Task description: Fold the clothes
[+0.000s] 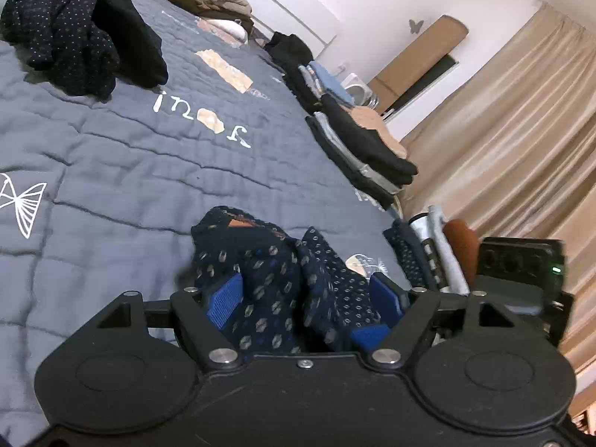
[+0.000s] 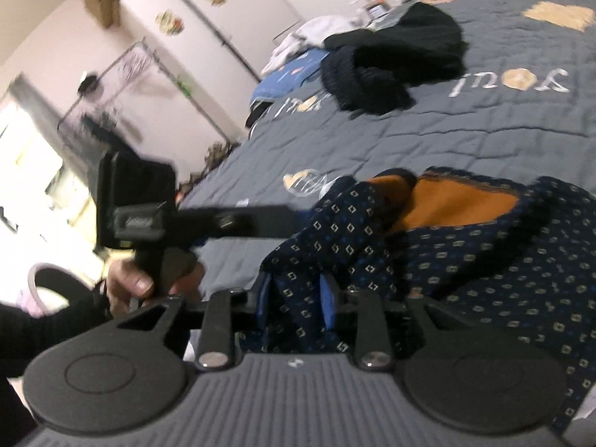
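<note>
navy patterned garment [image 1: 260, 272], orange-lined, bunched between spread left claw [image 1: 303, 298], pinched in right claw [image 2: 298, 298]

The right claw [image 2: 298, 294] is closing narrowly on a fold of the navy patterned garment [image 2: 465, 260], blue pads pressing the cloth from both sides. The garment is lying bunched on the grey quilted bed [image 2: 428, 138], its orange lining [image 2: 462, 205] showing. At the left, a hand [image 2: 130, 279] is gripping the other claw's handle, its black bar reaching toward the garment. Farther up the bed, a dark clothes heap [image 2: 395, 59] is resting.
</note>
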Demonstrator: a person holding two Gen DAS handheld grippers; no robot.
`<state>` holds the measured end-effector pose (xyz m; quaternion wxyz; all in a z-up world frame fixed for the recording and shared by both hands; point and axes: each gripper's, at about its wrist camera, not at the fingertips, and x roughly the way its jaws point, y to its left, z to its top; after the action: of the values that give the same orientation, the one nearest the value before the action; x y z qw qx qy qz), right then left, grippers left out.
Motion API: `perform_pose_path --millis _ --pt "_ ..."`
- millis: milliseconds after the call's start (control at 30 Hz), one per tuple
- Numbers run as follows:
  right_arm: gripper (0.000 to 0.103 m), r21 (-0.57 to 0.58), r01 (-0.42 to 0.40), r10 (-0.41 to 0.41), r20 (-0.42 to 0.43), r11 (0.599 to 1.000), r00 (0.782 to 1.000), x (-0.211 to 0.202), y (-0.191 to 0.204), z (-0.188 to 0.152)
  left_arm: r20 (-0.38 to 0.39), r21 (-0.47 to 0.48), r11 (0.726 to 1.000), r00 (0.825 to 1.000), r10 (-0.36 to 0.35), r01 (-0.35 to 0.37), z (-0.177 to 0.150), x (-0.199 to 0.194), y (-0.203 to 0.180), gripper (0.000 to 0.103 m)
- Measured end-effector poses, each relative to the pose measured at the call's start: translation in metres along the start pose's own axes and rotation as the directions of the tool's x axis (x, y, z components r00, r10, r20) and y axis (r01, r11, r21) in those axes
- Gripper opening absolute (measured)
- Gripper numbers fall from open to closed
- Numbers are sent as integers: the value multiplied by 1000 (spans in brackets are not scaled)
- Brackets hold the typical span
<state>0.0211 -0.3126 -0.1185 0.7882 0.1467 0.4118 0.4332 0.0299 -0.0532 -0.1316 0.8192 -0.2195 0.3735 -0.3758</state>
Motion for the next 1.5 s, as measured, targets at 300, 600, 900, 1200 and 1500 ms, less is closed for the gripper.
perform_pose_path --millis 300,600,900,1200,1500 --pt "32 79 80 -89 114 994 989 -39 -18 16 -39 24 999 998 48 -47 -5 2 6 17" --pt "34 241 208 -208 -28 948 978 8 -52 37 -72 64 997 996 46 -42 -9 -4 1 16" --pt "36 -204 277 -311 -159 939 937 13 -25 59 -84 41 999 996 25 -21 -8 -3 7 16" --pt "38 -532 83 -323 -375 843 869 46 -10 67 -97 51 999 995 12 -7 -6 -1 9 16" --pt "44 -598 -38 -329 -491 800 806 81 -16 76 -105 43 999 994 10 -6 -6 3 12 16"
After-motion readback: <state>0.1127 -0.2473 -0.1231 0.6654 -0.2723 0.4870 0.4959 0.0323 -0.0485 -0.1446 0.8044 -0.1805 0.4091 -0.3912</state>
